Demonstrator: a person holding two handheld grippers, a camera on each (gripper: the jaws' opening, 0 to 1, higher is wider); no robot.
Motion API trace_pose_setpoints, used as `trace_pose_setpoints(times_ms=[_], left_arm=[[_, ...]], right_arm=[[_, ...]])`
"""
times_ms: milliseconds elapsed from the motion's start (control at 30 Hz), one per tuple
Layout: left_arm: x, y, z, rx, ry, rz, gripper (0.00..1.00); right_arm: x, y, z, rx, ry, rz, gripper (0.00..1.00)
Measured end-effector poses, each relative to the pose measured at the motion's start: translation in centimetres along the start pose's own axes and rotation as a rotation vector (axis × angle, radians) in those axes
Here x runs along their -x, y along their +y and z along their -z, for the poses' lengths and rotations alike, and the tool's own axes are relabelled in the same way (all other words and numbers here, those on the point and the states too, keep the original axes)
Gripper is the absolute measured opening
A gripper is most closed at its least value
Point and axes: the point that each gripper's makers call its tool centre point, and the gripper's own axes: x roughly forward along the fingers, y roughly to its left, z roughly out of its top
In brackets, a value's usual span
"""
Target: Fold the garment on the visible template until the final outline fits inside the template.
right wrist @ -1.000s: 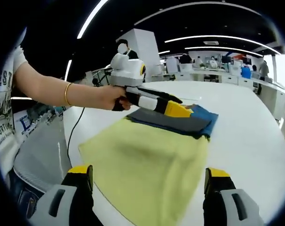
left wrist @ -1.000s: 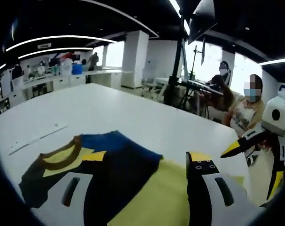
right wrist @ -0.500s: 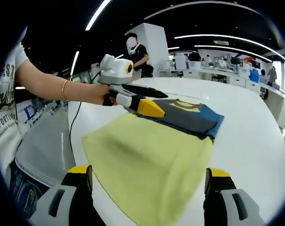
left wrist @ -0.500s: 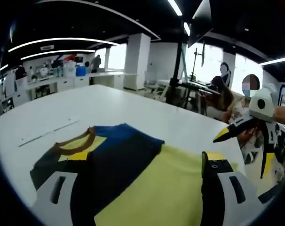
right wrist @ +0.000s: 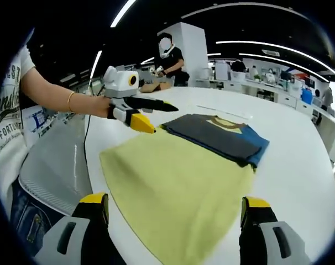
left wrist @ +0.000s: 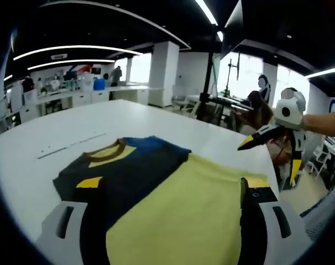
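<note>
Lying flat on a white table (left wrist: 156, 118): one garment (left wrist: 173, 199), yellow lower body, dark grey and blue upper part, brown collar with yellow patch. It sits near the table's edge in the right gripper view. A thin white strip (left wrist: 71, 144) lies on the table beyond the collar, apart from the garment.

Left gripper (left wrist: 167, 221): jaws spread wide, nothing between them, raised over the garment; seen from the right gripper view, it is held in a hand (right wrist: 101, 105) with a bangle on the wrist, above the garment's far left edge.

Right gripper (right wrist: 176, 221): jaws wide apart, gripping nothing, garment lying ahead between them. In the left gripper view it hovers off the table's right edge.

People (left wrist: 261, 105) stand at background desks.
</note>
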Motion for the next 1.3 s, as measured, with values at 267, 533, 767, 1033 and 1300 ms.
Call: trace_pose_setpoints(times_ms=[267, 533, 767, 1033, 1300], left_arm=[[3.6, -0.2, 1.3, 0.02, 0.001, -0.013, 0.97], [6.6, -1.4, 2.1, -0.026, 0.026, -0.004, 0.95], [8.7, -2.9, 3.8, -0.045, 0.057, 0.024, 0.88], [10.4, -4.6, 5.6, -0.055, 0.107, 0.061, 0.77], [11.7, -5.8, 8.4, -0.104, 0.21, 0.089, 0.6]], right_arm=[[0.1, 0.9, 0.3, 0.036, 0.029, -0.024, 0.97], [0.4, 1.5, 1.1, 0.074, 0.074, -0.035, 0.91], [0.9, 1.9, 2.1, 0.097, 0.108, -0.034, 0.83], [1.3, 2.1, 3.5, 0.117, 0.152, -0.037, 0.7], [1.5, 1.8, 5.2, 0.135, 0.198, -0.021, 0.62]])
